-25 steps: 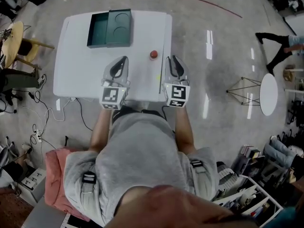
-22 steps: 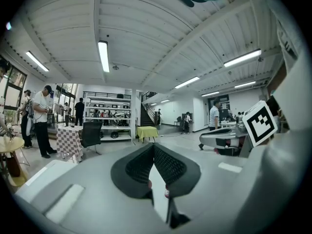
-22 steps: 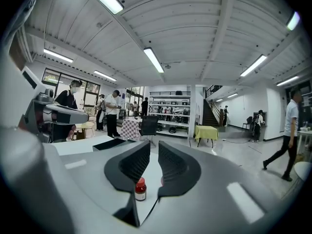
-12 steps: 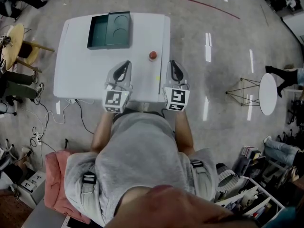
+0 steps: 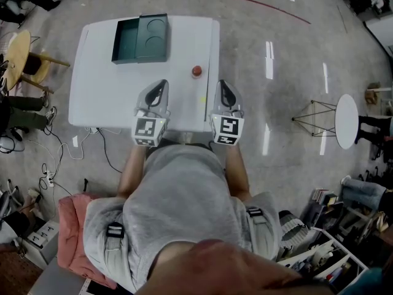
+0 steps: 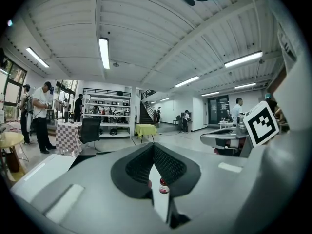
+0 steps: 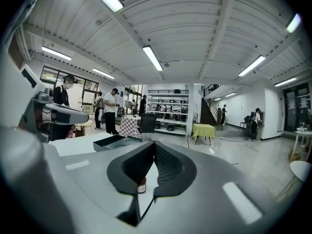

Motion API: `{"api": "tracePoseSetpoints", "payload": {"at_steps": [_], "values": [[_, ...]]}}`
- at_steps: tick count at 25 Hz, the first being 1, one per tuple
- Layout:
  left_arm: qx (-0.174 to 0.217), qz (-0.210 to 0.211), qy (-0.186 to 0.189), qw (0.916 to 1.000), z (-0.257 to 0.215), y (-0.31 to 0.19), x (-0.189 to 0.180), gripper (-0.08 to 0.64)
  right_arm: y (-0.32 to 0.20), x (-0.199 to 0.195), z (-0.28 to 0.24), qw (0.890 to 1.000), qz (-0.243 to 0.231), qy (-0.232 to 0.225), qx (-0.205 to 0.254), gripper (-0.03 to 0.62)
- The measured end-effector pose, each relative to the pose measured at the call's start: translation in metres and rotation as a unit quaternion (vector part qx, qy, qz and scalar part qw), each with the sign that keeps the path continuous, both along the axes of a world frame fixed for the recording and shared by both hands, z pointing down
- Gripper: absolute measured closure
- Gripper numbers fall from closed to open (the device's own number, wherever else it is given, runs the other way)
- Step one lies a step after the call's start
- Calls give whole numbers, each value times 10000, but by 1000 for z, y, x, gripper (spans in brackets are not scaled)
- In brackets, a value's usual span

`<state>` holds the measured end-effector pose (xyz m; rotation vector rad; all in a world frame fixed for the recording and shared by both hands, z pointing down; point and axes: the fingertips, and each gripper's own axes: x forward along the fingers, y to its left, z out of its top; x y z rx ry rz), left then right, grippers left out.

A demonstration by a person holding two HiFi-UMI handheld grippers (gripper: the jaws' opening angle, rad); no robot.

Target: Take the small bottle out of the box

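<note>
The small bottle point(image 5: 197, 71) with a red cap stands upright on the white table point(image 5: 98, 91), outside the box and right of it. The dark green box point(image 5: 140, 37) lies open at the table's far side, its tray beside its lid. My left gripper point(image 5: 162, 83) hovers near the front edge, shut and empty, short of the bottle and to its left. My right gripper point(image 5: 221, 83) is level with it on the bottle's right; its jaws have just been closing with nothing between them and now meet. The bottle point(image 6: 164, 186) shows below the left gripper's closed tips, and the bottle point(image 7: 141, 185) likewise shows below the right gripper's.
A round wooden table point(image 5: 17, 51) and a seated person's legs are left of the white table. A black wire stand point(image 5: 312, 117) and a small round white table point(image 5: 347, 121) stand at the right. Cables trail on the floor at front left.
Both grippers' jaws have drawn together since the first frame and hold nothing. The hands have stayed in place. A person at the far right has walked on.
</note>
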<state>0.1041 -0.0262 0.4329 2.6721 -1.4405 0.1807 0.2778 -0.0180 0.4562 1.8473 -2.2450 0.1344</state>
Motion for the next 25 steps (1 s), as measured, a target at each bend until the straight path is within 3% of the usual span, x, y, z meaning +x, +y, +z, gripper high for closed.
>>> {"api": "tracePoseSetpoints", "payload": {"at_steps": [25], "values": [[-34, -10, -28, 10000, 3, -5, 0, 549, -5, 1, 3, 10000, -5, -72, -69, 589]]}}
